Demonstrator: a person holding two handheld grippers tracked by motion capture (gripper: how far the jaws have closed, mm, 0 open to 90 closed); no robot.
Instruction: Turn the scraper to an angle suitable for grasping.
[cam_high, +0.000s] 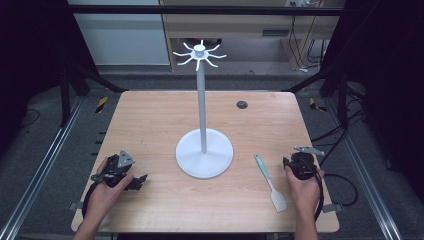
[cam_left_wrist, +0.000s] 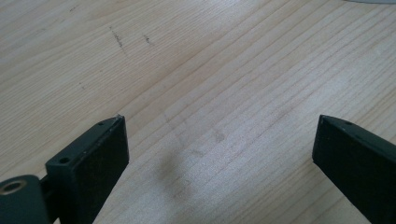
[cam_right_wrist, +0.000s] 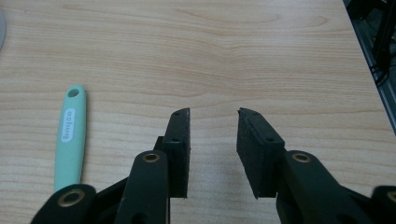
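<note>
Fingers (cam_right_wrist: 180, 149) of my right gripper (cam_right_wrist: 214, 114) stand partly parted, nothing between them; the spatula (cam_right_wrist: 70, 135) lies flat just left of them — untouched; my left gripper (cam_left_wrist: 219, 123) gapes wide over bare table (cam_left_wrist: 210, 56).

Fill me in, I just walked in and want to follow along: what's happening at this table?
A person sits at a wooden table with a hand-held gripper in each hand. The left hand-held gripper rests near the table's front left, jaws wide apart on bare wood. The right hand-held gripper is open, holding nothing, right beside a teal-handled spatula lying flat. A white hook stand stands in the middle, nothing hanging on it.
</note>
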